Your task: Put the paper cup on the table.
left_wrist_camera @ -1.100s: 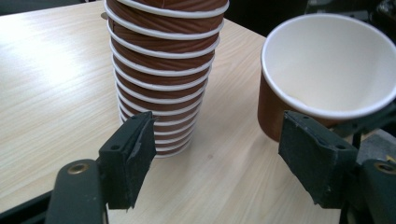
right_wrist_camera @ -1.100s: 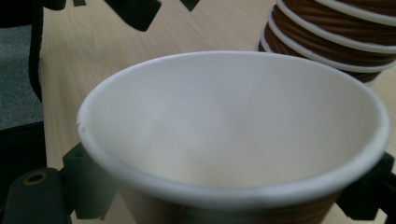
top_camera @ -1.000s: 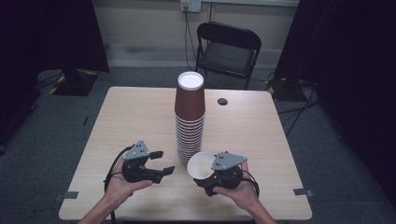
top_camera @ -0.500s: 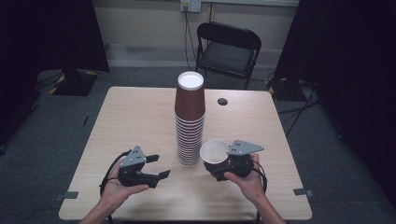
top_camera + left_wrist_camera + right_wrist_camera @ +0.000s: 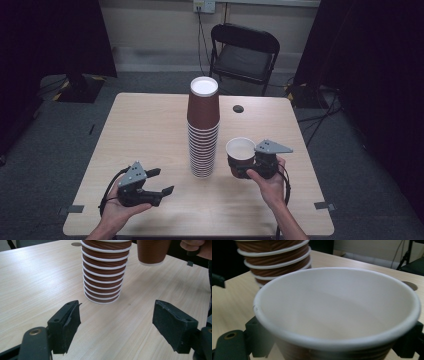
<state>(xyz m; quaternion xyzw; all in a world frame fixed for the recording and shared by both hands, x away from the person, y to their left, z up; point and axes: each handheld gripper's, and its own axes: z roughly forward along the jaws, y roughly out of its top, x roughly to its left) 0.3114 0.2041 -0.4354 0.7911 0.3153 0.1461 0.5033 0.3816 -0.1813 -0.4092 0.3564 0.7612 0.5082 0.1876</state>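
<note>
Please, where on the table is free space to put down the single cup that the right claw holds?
The table is bare left of the cup stack, and also behind the single cup up to the dark hole. The right claw grips that cup. It is tight between stack and cup; the near-left corner holds the open left claw.

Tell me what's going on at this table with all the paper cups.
A person holds a gripper in each hand at a wooden table. The right gripper is clamped on a single brown paper cup, upright and raised off the tabletop, just right of a tall stack of cups. The left gripper sits near the table's front edge, jaws open with nothing between them, having just widened, pointing toward the stack.
</note>
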